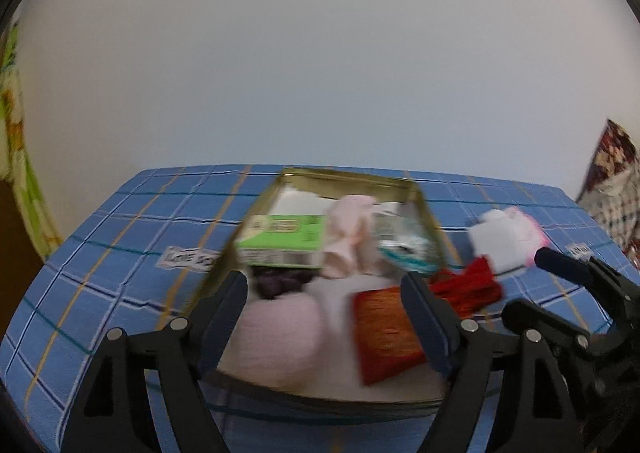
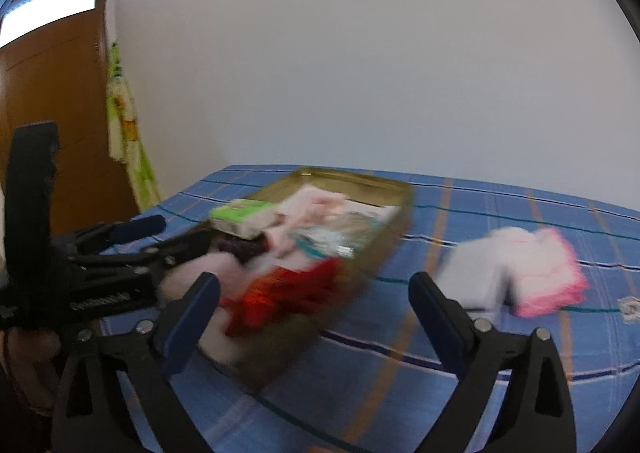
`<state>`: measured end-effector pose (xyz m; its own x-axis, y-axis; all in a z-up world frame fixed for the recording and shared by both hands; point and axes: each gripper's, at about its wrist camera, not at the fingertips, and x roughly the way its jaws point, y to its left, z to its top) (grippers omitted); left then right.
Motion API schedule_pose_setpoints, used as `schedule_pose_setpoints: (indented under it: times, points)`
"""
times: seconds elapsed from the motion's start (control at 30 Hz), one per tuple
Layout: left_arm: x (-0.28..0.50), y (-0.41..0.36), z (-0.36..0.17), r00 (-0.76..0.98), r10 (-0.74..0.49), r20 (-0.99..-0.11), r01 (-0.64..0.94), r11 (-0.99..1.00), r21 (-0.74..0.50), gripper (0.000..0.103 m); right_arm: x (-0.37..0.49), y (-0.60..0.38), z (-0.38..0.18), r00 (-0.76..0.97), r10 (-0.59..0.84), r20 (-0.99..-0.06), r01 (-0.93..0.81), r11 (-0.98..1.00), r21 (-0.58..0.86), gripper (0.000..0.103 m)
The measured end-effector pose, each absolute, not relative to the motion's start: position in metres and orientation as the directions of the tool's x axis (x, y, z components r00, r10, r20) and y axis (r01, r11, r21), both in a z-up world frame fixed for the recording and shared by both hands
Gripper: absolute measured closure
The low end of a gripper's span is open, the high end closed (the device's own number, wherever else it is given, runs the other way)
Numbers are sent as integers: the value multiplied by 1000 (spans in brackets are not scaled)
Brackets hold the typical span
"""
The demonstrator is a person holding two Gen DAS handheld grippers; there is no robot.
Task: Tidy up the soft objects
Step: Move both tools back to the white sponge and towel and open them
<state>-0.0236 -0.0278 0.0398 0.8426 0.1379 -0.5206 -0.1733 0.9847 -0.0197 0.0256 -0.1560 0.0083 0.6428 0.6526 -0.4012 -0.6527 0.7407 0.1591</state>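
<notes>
Item: a table (image 1: 120, 221) covered by a blue checked cloth, set against a plain white wall; both views are blurred.

At the far left of the right wrist view, a brown door (image 2: 52, 93) and a green-and-yellow hanging cloth (image 2: 124, 125) are seen.

Left of centre on the table, a gold-rimmed rectangular tin (image 1: 352, 177) is placed, and soft objects are held inside it. Listed left to right in the left wrist view: a pale pink bundle (image 1: 280, 333) at the near left; a dark purple item (image 1: 276, 281) behind it; a green box (image 1: 284, 241) above that; a pale pink cloth (image 1: 352, 233) at the middle; an orange-red cloth (image 1: 384, 333) at the near right; a teal-and-silver packet (image 1: 404, 249) by the right wall. A red fringed cloth (image 1: 468, 285) is draped at the tin's right edge.

The left hand-held gripper (image 1: 324, 317) is held over the near end of the tin, jaws spread apart, with nothing pinched between the pads.

The right hand-held gripper (image 2: 316, 309) is held wide apart near the tin's right side, and nothing is gripped.

To the right, well apart from the tin, a white-and-pink folded cloth (image 2: 520, 269) is laid flat on the table.

At the far right edge of the left wrist view, a dark patterned fabric (image 1: 616, 181) is partly shown.
</notes>
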Motion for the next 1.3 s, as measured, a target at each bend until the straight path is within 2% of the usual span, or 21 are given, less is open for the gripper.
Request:
schedule_pose_setpoints:
  times: [0.37,0.53,0.6,1.0,1.1,1.2,1.23,1.27,1.3]
  points:
    - [11,-138,42,837,-20,-546,33,999,14,22,54,-261,2,795,454,-403,-426,890,162,5]
    - [33,-177,33,805,-69,-590,114,993,40,22,59,-292,-2,825,403,-396,-356,915,191,4]
    - [45,-188,26,787,-72,-613,131,990,52,22,61,-300,-5,834,386,-395,-332,922,200,1]
    - [102,-209,-3,708,-35,-706,172,977,124,22,75,-317,-12,827,379,-415,-307,923,232,1]
    - [109,-204,-8,701,-13,-713,153,979,134,22,79,-313,-13,818,383,-429,-312,922,229,1]
    - [108,-196,-3,714,-40,-699,149,984,96,22,81,-310,-13,813,382,-439,-314,923,222,1]
    - [107,-193,-2,718,-42,-695,142,986,88,27,82,-310,-14,812,382,-441,-314,923,221,1]
    - [107,-191,-2,717,-49,-695,144,986,79,44,84,-308,-14,810,381,-446,-314,924,219,1]
    - [107,-191,-2,715,-53,-697,145,987,74,47,86,-307,-14,806,381,-452,-315,924,218,1]
